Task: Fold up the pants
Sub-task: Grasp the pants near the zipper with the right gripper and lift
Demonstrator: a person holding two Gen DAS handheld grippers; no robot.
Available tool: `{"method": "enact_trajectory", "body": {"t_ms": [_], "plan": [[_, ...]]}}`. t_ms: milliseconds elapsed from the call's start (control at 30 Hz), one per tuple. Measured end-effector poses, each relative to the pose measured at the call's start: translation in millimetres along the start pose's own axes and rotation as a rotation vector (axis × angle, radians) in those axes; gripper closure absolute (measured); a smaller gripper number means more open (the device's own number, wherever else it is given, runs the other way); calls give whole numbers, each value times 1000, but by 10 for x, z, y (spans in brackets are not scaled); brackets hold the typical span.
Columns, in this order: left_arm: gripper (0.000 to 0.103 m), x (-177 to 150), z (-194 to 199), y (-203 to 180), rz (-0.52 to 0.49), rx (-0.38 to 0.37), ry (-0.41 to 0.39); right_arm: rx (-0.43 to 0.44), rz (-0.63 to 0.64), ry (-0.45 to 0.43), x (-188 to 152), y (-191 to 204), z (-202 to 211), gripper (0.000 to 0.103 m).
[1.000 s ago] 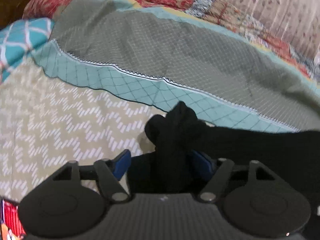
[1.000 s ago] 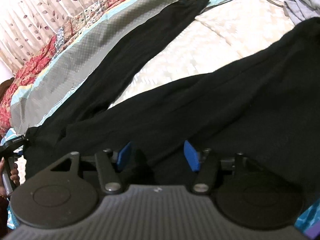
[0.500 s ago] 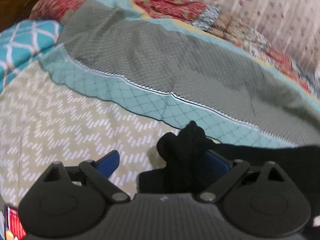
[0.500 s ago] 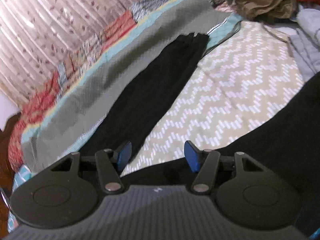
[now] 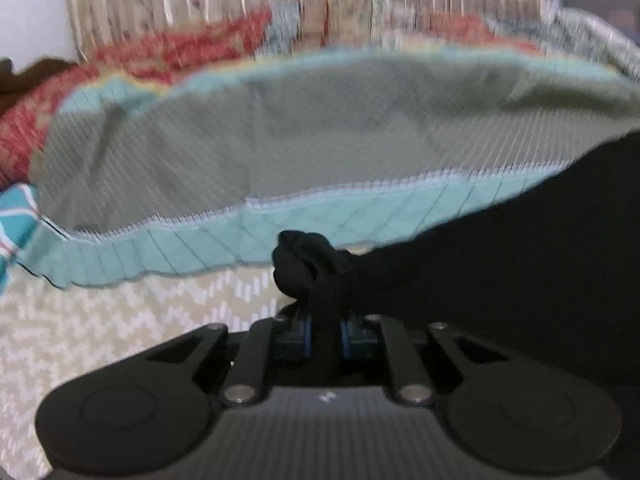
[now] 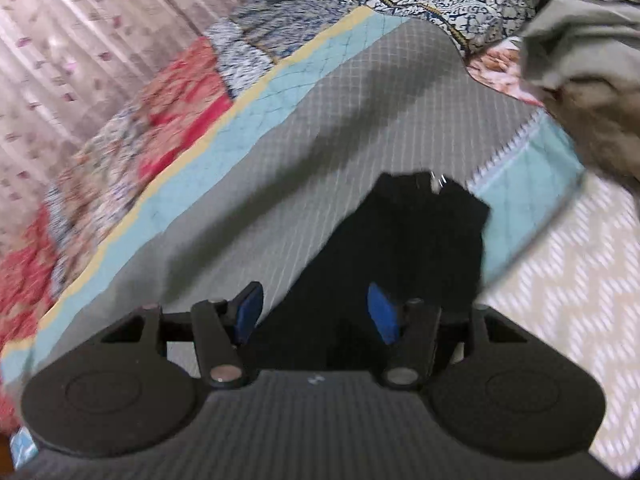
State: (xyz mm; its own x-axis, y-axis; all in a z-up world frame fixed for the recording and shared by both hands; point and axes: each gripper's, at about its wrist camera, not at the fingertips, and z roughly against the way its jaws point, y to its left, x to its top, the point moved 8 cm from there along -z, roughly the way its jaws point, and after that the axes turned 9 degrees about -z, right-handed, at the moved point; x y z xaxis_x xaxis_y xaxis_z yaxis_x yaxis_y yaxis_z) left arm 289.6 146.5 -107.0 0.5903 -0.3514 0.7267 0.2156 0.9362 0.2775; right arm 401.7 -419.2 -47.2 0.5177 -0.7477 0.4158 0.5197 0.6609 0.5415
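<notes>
Where the blue pads of the left gripper (image 5: 324, 334) meet, they are pressed together on a bunched fold of the black pants (image 5: 500, 248), and a knot of cloth stands up just beyond the fingertips. From that pinch the dark fabric runs off to the right of the left wrist view and fills its lower right corner. The pants lie on a bed; no box, basket or other container is visible in either view, so nothing can be recorded as held inside one.

Right gripper (image 6: 316, 312): jaws spread, blue pads well apart, nothing pinched. A narrow end of the pants lies flat beneath and ahead of the gap, its far edge on the grey gridded quilt (image 6: 320, 128). Whether the pads touch the cloth cannot be told.

Bedding, outward from the jaws: a beige chevron-patterned sheet (image 5: 120, 320) under the left gripper, then a teal diamond-stitched border (image 5: 200, 248), then the grey quilt, then a red and blue patchwork cover (image 6: 160, 112). A pleated floral curtain (image 6: 80, 20) hangs behind the bed. A heap of tan and brown clothes (image 6: 592, 80) sits at the upper right of the right wrist view. Both views are motion-blurred.
</notes>
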Motion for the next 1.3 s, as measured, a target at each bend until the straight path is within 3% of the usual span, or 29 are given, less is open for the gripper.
{"method": "enact_trajectory", "body": {"t_ms": [133,333,500,533,567,600,767,1000,1167,1300], "plan": [[92,-46,512,-49,30,2,-108,-123,7,-25,235,-23,-488,42],[92,-236,859,-199,47,36,-138,-293,-13,-44,407,-162,-976,42],[92,-294,1059,-288,77,63,-155,-313,-16,-32,383,-273,-1124,44],[92,-306,1079,-286,98,60,-149,-314,8,-37,373,-274,-1107,61],[92,-319,1107,-282,116,58,-146,-313,46,-35,362,-276,-1083,98],[92,-320,1131,-264,130,60,-147,-286,53,-25,352,-281,-1049,96],[92,-301,1323,-163,168,60,-168,-152,-13,-109,469,-417,-442,97],[92,-401,1799,-104,230,48,-225,60,-127,-207,369,-922,1140,97],[92,-704,2198,-51,295,1,-251,127,-141,-290,-70,-1641,2253,97],[92,-1069,2402,-96,329,-53,-217,77,-142,-324,-647,-2335,2784,97]]}}
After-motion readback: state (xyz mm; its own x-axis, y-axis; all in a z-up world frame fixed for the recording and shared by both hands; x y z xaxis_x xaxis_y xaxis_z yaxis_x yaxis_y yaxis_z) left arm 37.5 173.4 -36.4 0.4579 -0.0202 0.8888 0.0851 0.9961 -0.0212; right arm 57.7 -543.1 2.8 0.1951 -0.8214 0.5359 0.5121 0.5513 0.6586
